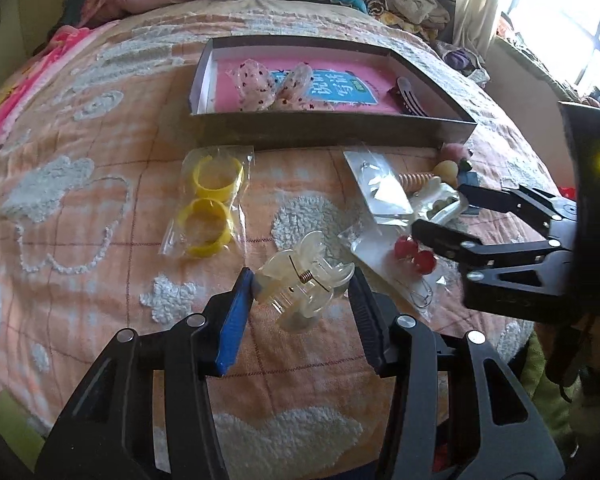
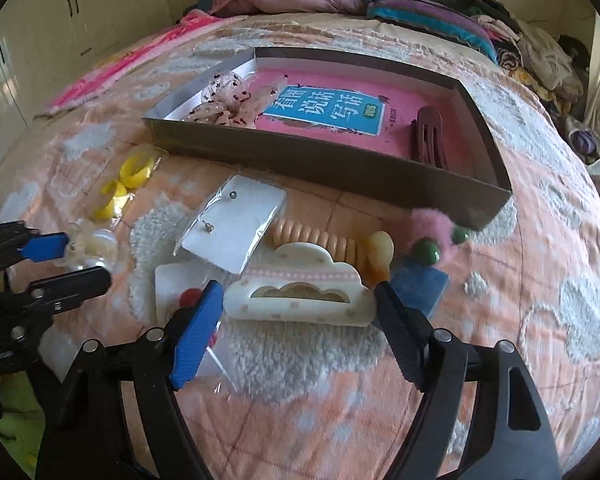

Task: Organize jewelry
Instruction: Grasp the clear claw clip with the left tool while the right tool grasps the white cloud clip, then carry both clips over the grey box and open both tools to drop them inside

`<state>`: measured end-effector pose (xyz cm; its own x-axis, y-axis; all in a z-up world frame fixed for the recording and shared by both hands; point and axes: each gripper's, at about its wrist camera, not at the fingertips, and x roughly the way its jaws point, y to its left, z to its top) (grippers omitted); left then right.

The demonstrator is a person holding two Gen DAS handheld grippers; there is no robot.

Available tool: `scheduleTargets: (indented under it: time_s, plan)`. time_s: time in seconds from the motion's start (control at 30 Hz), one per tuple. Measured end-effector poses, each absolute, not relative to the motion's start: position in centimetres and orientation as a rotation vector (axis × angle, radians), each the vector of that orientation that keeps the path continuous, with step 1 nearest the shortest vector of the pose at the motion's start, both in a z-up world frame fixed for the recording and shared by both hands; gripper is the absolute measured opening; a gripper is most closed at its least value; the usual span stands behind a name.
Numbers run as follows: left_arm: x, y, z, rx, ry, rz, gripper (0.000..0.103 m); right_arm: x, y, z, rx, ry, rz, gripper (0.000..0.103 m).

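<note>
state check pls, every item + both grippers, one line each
left gripper: jaws around the clear claw clip, apparently gripping.
right gripper: jaws bracketing the cloud hair clip, grip unclear.
box: open, on the bed.
bow: inside box.
dark hair clip: inside box.
yellow bangles: bagged, on bed, outside box.
stud earring card: bagged, outside box.
red bead earrings: bagged, outside box.
</note>
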<state>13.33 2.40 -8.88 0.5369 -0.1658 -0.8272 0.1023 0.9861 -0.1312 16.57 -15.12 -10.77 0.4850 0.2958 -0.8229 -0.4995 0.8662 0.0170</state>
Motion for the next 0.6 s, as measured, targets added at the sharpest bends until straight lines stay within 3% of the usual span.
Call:
scheduleTargets:
  time_s: [0.6]
  plan:
    - [12.3, -0.9, -4.7, -0.033, 0.925, -0.221, 0.040, 11.6, -25.4, -2.8, 0.137, 0.805, 0.440, 0.076]
